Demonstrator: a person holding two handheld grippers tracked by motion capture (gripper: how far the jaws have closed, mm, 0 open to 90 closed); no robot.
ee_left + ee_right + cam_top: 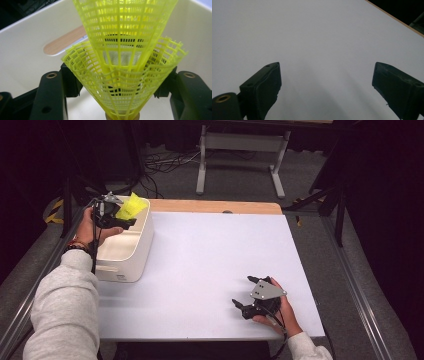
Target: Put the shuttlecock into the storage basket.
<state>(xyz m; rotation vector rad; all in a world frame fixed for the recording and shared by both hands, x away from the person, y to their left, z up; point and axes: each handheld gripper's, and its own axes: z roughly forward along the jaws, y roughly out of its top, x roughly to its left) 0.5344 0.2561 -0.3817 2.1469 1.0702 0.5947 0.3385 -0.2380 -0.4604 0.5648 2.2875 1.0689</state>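
Shuttlecocks (125,62) — two yellow plastic ones, nested one inside the other — are hanging over the far end of the white bin (142,245) at the table's (210,265) far-left corner, and the left gripper (120,217) is clenching them by the mesh skirt. In the left gripper view the jaws are pressing in from both sides, low on the outer skirt, near the cork base.

What I'd be worrying about is that grip. The mesh is bending under the jaws, so the skirt could be crushed if the squeeze goes on, or the pair could be slipping sideways. Only the outer one is really being held; the inner one could be working loose and dropping on its own, perhaps bouncing off the bin's rim and onto the table. A release from this height may also be letting them tumble out rather than settle inside.

The right gripper (252,292) is lying near the table's near-right corner, jaws spread wide, holding nothing.

No brand, label or writing is showing legibly on anything.
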